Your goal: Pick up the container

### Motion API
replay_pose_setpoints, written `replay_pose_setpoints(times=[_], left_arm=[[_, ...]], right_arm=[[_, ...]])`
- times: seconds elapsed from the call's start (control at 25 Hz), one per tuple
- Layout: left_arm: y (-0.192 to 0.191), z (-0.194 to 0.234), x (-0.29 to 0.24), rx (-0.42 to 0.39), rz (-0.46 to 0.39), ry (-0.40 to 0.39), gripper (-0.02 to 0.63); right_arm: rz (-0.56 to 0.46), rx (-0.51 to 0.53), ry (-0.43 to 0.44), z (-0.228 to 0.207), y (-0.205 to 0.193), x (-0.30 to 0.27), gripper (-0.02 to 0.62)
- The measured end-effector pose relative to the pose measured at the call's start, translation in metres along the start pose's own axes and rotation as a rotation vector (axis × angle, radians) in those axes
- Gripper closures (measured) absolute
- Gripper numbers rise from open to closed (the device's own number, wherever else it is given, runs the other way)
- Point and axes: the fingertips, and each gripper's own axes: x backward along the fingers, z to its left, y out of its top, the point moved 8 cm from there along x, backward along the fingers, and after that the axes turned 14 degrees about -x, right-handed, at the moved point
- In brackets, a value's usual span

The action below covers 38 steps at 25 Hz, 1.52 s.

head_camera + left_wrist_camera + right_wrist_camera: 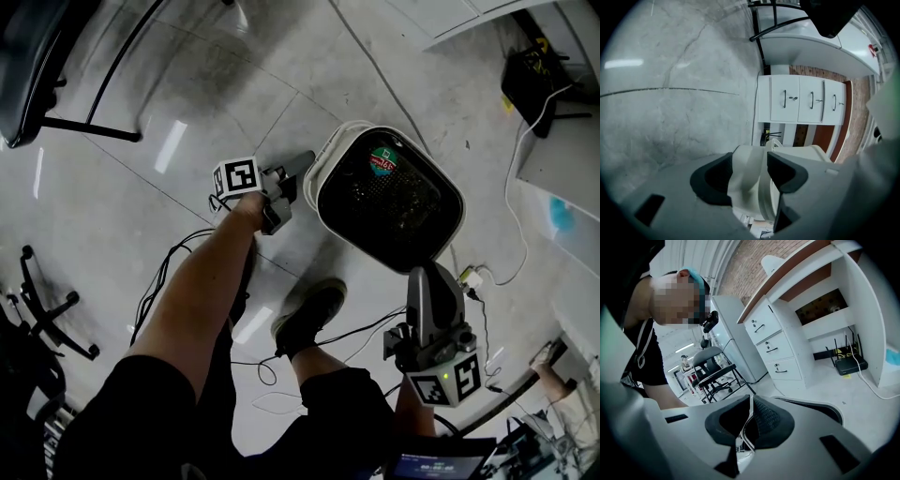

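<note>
The container (323, 169) is a white bin with rounded corners and a dark inside, standing on the grey floor and seen from above in the head view. My left gripper (298, 176) is at its left rim. In the left gripper view the white rim (749, 164) stands between the wide-spread jaws of that gripper (749, 172), and I see no firm squeeze on it. My right gripper (428, 272) meets the bin's near edge. In the right gripper view that gripper (749, 422) has its pads nearly together on a thin white edge of the container (746, 434).
A person's leg and dark shoe (309, 319) stand just before the bin. Cables (169, 272) and a power strip (473, 278) lie on the floor. A chair base (52, 319) is at the left. White drawer cabinets (801, 101) stand beyond.
</note>
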Motion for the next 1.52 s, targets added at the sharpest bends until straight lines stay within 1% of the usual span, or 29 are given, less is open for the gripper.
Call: replay_pose_setpoints(times=[0.12, 0.24, 0.32, 0.48, 0.52, 0.64, 0.68, 0.72, 0.76, 0.84, 0.96, 1.12, 1.28, 1.32, 1.4, 1.52], left_arm=[[0.001, -0.001, 0.003, 0.053, -0.034, -0.044, 0.365], [-0.002, 0.0, 0.0, 0.078, -0.048, -0.101, 0.365], [-0.004, -0.002, -0.004, 0.072, -0.03, -0.142, 0.365], [-0.009, -0.018, -0.013, 0.036, 0.036, -0.234, 0.365], [-0.011, -0.021, -0.014, 0.035, 0.046, -0.244, 0.365], [-0.011, -0.023, -0.013, 0.047, 0.063, -0.232, 0.371], [-0.009, -0.024, -0.01, 0.047, 0.061, -0.226, 0.399], [-0.007, -0.027, -0.007, 0.042, 0.055, -0.223, 0.462], [-0.004, -0.03, -0.003, 0.036, 0.048, -0.223, 0.489], [0.003, -0.037, 0.005, 0.02, 0.051, -0.217, 0.491], [0.02, -0.062, 0.014, -0.034, 0.081, -0.227, 0.494], [0.032, -0.121, 0.028, -0.093, 0.08, -0.273, 0.503], [0.027, -0.18, 0.033, -0.232, 0.142, -0.268, 0.502], [0.025, -0.192, 0.033, -0.262, 0.161, -0.258, 0.502], [0.023, -0.209, 0.032, -0.332, 0.193, -0.21, 0.502], [0.019, -0.232, 0.024, -0.465, 0.258, -0.142, 0.503]], right_arm=[[-0.009, -0.006, 0.01, 0.002, 0.001, 0.0, 0.586], [-0.007, -0.002, 0.017, 0.003, 0.0, 0.001, 0.586], [-0.012, -0.002, 0.02, 0.003, 0.0, 0.001, 0.586], [-0.023, -0.013, 0.018, 0.002, -0.001, 0.003, 0.586], [-0.023, -0.015, 0.019, 0.002, 0.0, 0.004, 0.586], [-0.023, -0.014, 0.019, 0.004, 0.0, 0.005, 0.586], [-0.024, -0.018, 0.014, 0.004, -0.001, 0.006, 0.586], [-0.026, -0.026, 0.006, 0.005, -0.002, 0.008, 0.586], [-0.031, -0.039, -0.003, 0.006, -0.002, 0.011, 0.586], [-0.048, -0.063, -0.019, 0.01, 0.0, 0.019, 0.586], [-0.066, -0.055, -0.045, 0.018, 0.003, 0.029, 0.586], [-0.057, -0.066, -0.085, 0.034, 0.005, 0.039, 0.586], [-0.051, -0.08, -0.093, 0.056, 0.021, 0.047, 0.586], [-0.053, -0.085, -0.092, 0.062, 0.026, 0.05, 0.586], [-0.052, -0.083, -0.091, 0.072, 0.036, 0.058, 0.586], [-0.05, -0.084, -0.107, 0.081, 0.047, 0.077, 0.586]])
